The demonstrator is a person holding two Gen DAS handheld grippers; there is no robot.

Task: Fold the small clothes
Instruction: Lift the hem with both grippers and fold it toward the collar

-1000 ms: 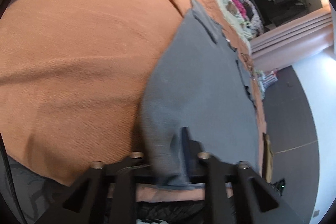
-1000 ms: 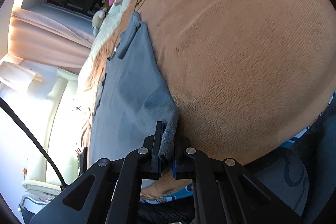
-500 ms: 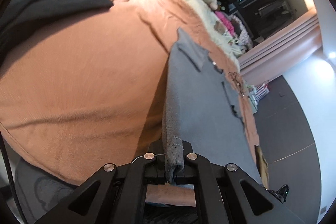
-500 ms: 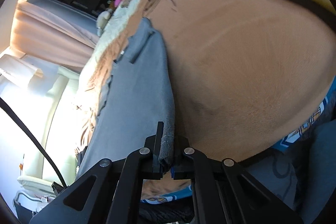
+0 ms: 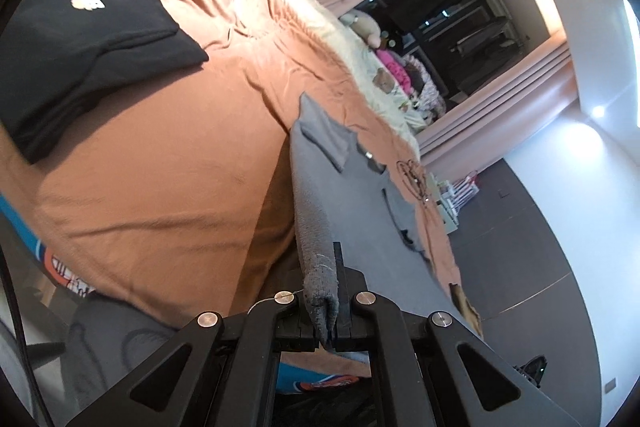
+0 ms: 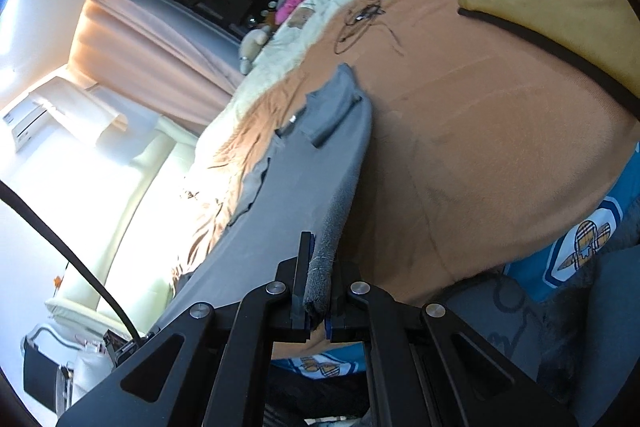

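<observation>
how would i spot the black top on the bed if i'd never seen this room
Start from the wide orange bedspread covering the bed. In the left wrist view, the black top lies flat on it, well apart from the grey garment pinched in the left tool. It alone is black and carries a pale paw-print logo near its far edge.

No words or numbers could be read anywhere. The black folded garment (image 5: 80, 39) on the bed had a pale print with a paw shape and some fat letters, but they were too blurred and tilted to make out. A blue cloth (image 6: 580, 251) at the bed's edge showed a small cartoon drawing inside a white frame, with no writing that could be told.
</observation>
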